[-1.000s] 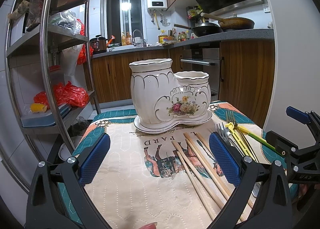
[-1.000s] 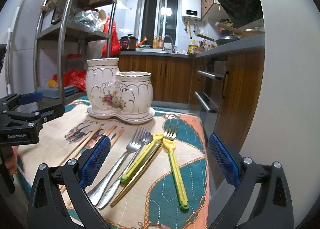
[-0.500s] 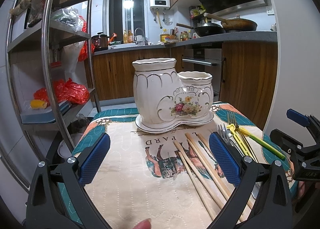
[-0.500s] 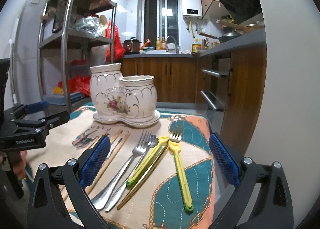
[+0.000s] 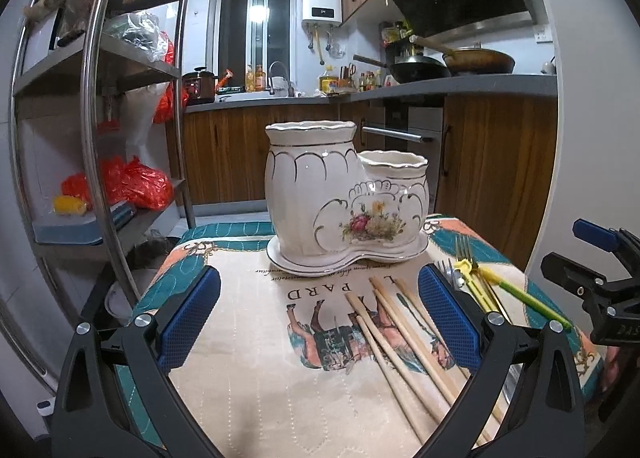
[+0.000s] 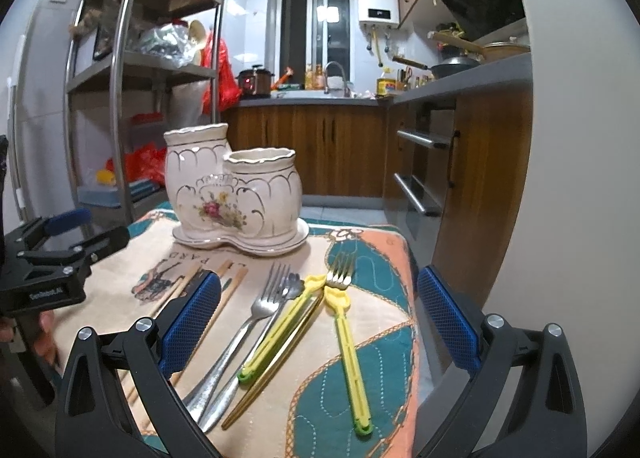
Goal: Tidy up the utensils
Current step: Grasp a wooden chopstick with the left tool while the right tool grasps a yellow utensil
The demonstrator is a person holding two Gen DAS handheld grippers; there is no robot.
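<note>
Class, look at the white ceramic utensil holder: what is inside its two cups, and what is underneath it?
Nothing rises above either rim of the utensil holder; the cup interiors are hidden from both views. It stands on a matching white saucer, resting on the patterned cloth.

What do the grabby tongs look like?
Both tongs, left and right, have black frames with silver screws and bumpy blue pads. The left one, seen from the side, has small white lettering on its black body.
</note>
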